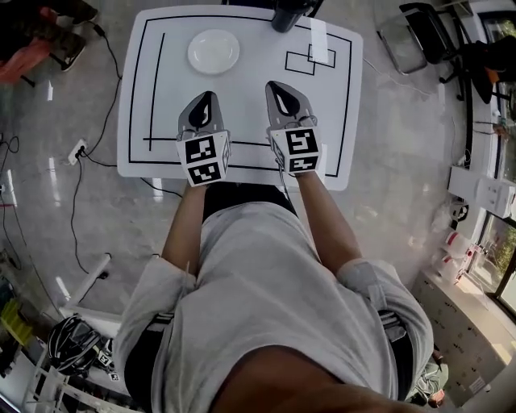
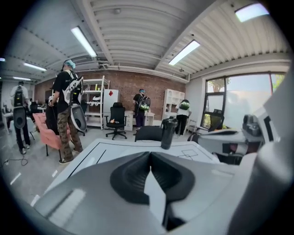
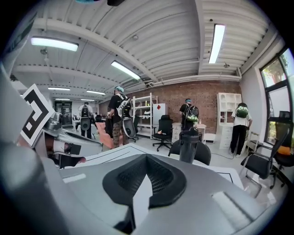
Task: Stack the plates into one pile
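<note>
Plainly, both tools are empty. The left gripper (image 1: pixel 209 96) has its jaws pressed together with nothing between them, and the right gripper (image 1: pixel 273 85) is closed and empty in the same way. They sit side by side but apart over the near half of the desk (image 1: pixel 258 48), tips aimed at its far edge. Their marker cubes lie over its near edge, just ahead of the person's forearms (image 1: pixel 184 222). Both gripper views look out across the desk top rather than down onto it.

The white plate (image 1: pixel 214 51) lies on the far half of the desk, left of centre and inside the black outline (image 1: pixel 146 81) drawn round the top. From above I cannot tell whether it is one plate or several stacked. It is well apart from both grippers, with bare desk top between it and them. A dark tumbler (image 1: pixel 286 14) stands upright at the desk's far edge, right of centre and apart from the plate. Two small overlapping drawn rectangles (image 1: pixel 311 58) mark the desk's far right part, and nothing stands on them.

Left of the desk, cables (image 1: pixel 101 145) trail over the floor to a power strip (image 1: pixel 78 151). Right of the desk the floor is bare up to an office chair (image 1: pixel 419 36) beyond its far right corner. Past the desk's far edge, the gripper views show open floor with chairs and several standing people.
</note>
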Tool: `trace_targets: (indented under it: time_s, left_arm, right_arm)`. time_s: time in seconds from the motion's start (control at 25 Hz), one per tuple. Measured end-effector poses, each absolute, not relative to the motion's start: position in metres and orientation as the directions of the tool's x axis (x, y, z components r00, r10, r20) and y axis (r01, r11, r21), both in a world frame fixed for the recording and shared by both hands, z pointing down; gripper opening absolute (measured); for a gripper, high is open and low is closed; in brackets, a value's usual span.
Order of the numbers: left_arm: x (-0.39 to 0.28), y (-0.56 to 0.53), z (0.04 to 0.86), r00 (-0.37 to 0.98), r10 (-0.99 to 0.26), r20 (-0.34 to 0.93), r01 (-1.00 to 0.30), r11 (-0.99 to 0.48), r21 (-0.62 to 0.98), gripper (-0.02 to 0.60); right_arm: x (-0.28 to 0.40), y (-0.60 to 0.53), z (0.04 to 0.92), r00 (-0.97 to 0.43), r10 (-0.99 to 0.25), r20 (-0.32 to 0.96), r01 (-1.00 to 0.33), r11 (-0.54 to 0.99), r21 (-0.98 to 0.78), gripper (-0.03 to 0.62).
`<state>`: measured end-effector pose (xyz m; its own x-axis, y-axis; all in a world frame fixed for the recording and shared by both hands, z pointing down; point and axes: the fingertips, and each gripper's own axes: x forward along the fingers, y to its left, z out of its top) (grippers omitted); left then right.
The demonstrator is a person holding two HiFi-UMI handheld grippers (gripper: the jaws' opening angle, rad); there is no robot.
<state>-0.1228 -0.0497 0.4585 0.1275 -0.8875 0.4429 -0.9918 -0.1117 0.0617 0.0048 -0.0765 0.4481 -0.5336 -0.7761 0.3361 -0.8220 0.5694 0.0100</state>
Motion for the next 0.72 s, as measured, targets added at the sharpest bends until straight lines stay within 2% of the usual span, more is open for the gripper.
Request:
trace_targets:
  time_s: [0.2, 0.44, 0.72]
  left_arm:
    - [-0.089, -0.019, 0.422, 0.137, -0.919, 0.37, -0.989, -0.15, -0.004, 0.002]
    - [-0.06, 0.022, 0.387, 0.128, -0.954, 0.272, -0.991, -0.134, -0.004, 0.002]
    - [-0.036, 0.04, 0.362, 0.16, -0.96, 0.23, -0.985, -0.169, -0.017, 0.002]
  right_arm:
    - [0.046, -0.038, 0.404, -0.517, -0.822, 0.238, -0.831, 0.549, 0.088, -0.002]
    - [0.088, 0.002, 0.37, -0.485, -0.855, 0.186, -0.865, 0.5, 0.044, -0.001]
    - [0.106, 0.025, 0.352, -0.486, -0.863, 0.137, -0.871, 0.491, 0.007, 0.0]
